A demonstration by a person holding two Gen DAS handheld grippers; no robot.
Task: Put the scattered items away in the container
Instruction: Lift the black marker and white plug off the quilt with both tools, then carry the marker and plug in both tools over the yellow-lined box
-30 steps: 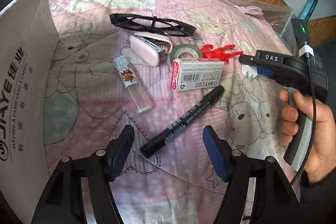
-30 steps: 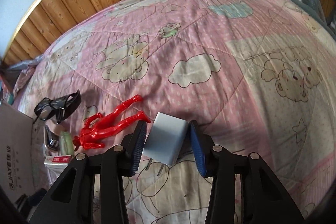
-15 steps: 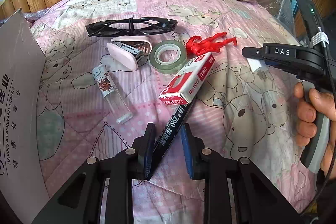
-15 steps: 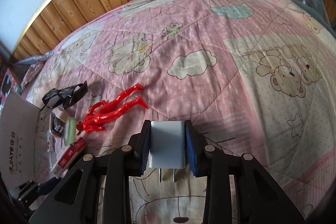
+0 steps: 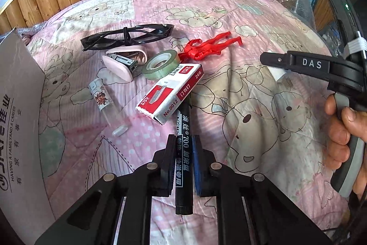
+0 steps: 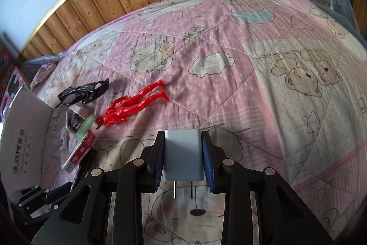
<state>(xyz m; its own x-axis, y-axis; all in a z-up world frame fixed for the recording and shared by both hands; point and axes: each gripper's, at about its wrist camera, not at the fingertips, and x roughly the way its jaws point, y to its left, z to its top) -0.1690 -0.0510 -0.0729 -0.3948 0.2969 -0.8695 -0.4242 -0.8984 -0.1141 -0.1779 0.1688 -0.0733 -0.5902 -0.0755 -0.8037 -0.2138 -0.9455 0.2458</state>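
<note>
Probably bedroom: bear-print quilt (image 6: 206, 66).

Left gripper (image 5: 183, 148) frame: showing as matte black plastic, two angular arms spreading into wide triangular cut-outs.
Left gripper screws: sitting as round silver heads in pairs along each arm.
Left fingers (image 5: 170, 153): appearing as thin black plates, the right one carrying a blue ribbed pad.
Right gripper (image 6: 183, 155) frame: showing the same black arms and silver screws.
Right pads (image 6: 207, 160): showing as dark blue and ribbed.
Right gripper side marking: reading "DAS" in white letters on black.
Handle: looking grey under a black body.
Cable: running black along the handle, bound by a white wrap.
Indicator: glowing green.
</note>
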